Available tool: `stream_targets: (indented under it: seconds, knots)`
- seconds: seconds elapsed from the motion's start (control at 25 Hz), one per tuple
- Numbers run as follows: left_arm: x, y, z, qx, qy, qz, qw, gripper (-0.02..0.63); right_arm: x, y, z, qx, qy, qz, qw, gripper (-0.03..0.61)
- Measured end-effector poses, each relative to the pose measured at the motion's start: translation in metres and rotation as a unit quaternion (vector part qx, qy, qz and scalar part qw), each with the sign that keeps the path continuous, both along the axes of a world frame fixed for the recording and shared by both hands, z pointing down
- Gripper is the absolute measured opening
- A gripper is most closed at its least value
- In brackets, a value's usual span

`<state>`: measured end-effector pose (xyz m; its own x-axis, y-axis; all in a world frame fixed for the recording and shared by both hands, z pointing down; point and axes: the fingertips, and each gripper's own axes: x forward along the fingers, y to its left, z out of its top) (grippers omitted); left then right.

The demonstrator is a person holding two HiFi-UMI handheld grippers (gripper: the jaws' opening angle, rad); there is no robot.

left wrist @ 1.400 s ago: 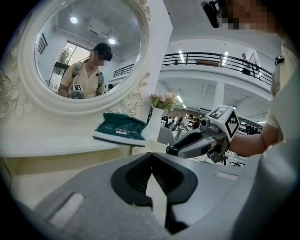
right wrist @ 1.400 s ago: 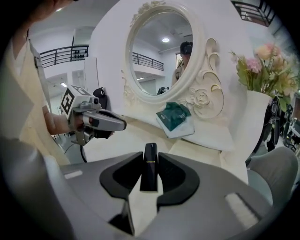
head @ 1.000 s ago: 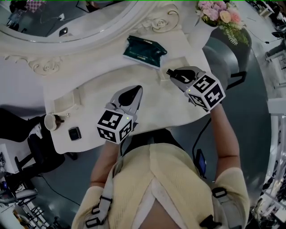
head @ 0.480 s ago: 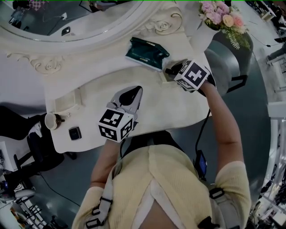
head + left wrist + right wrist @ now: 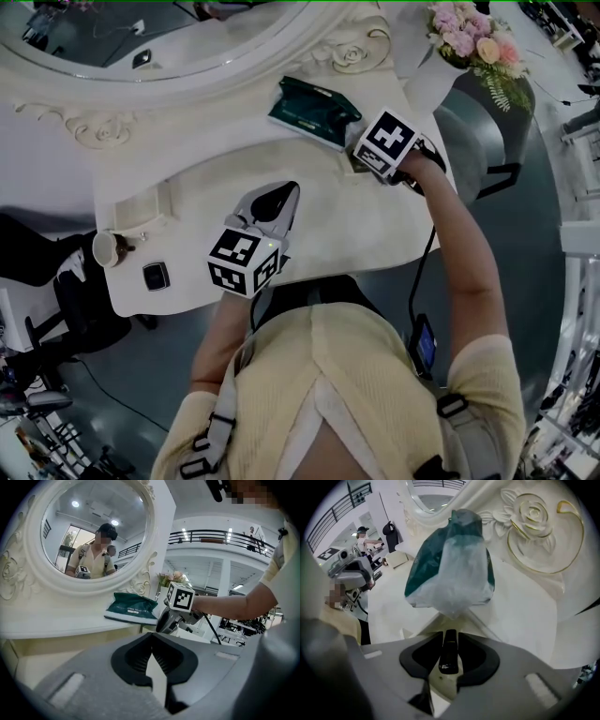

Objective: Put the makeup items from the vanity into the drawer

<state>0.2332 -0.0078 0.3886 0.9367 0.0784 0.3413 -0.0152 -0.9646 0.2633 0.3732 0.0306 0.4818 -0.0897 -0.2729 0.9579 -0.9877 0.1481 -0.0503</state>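
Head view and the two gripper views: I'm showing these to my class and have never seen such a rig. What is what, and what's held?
No robot here: a person holds a two-jaw gripper in each hand. The head view looks down from a camera on the person's head; each gripper view looks along that gripper's own jaws. On the white vanity lie a green pouch and a small cup. The right gripper, pointing down beside the pouch, is shut on a slim black tube. The left gripper is shut and empty.

Ornate white mirror [image 5: 141,37], grey floor [image 5: 530,244]
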Motion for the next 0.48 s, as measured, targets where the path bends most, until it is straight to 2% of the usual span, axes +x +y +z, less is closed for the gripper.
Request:
stream_targets:
  seconds: [0.48]
  knots:
    - [-0.0081, -0.0066, 0.0052, -0.003, -0.006, -0.015, 0.9999, -0.008, -0.0013, -0.0018, -0.0044, 0.019, -0.019, 0.014, 1.000, 0.132]
